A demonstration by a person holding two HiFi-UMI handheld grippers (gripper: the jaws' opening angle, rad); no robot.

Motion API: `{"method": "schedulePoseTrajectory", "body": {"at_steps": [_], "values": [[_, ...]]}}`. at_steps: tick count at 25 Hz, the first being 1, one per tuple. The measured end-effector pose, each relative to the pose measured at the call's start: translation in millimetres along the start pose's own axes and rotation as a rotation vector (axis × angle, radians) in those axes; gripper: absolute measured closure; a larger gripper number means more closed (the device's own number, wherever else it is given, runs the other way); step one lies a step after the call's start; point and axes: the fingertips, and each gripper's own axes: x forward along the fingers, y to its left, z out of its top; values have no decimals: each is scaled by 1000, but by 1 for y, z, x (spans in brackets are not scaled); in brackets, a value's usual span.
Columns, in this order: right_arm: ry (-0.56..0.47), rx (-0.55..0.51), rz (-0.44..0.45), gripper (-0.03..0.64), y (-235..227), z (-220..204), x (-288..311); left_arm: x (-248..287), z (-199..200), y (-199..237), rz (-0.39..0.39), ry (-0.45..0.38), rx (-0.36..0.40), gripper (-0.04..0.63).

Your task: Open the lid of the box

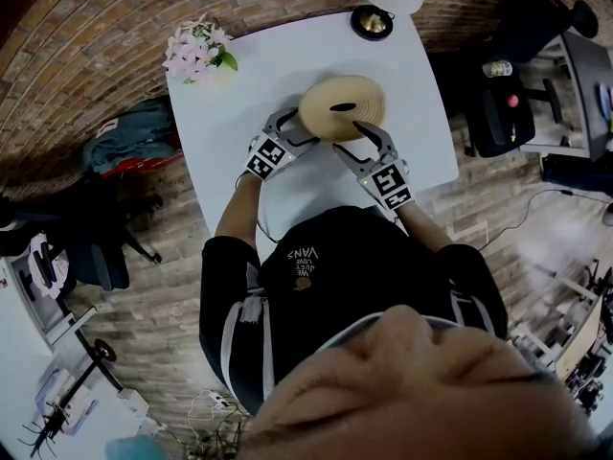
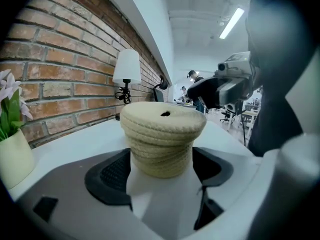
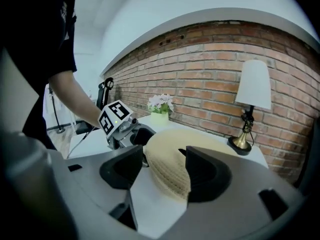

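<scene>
Straddling box point(image 1: 342, 99): L gripper point(image 1: 299, 127), R gripper point(image 1: 350, 137)

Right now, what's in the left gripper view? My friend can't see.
A lidded woven box stands on a table between the open jaws of the left hand-held gripper. A lamp and brick wall stand behind.

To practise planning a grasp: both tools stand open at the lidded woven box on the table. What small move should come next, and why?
Probably close the left tool on the body of the woven box. Its jaws stand apart either side of it, and the lid sits on top. The right tool, open astride the lid's rim, likely needs the base steadied.
</scene>
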Motion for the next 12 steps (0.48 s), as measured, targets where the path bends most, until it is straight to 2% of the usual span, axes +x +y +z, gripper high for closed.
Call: {"method": "schedulePoseTrajectory", "body": {"at_steps": [5, 12], "values": [[69, -209, 59, 364, 11, -4, 12, 2, 0, 1, -3, -4, -16, 221], [167, -409, 72, 360, 12, -20, 25, 4, -2, 2, -10, -3, -37, 221]]}}
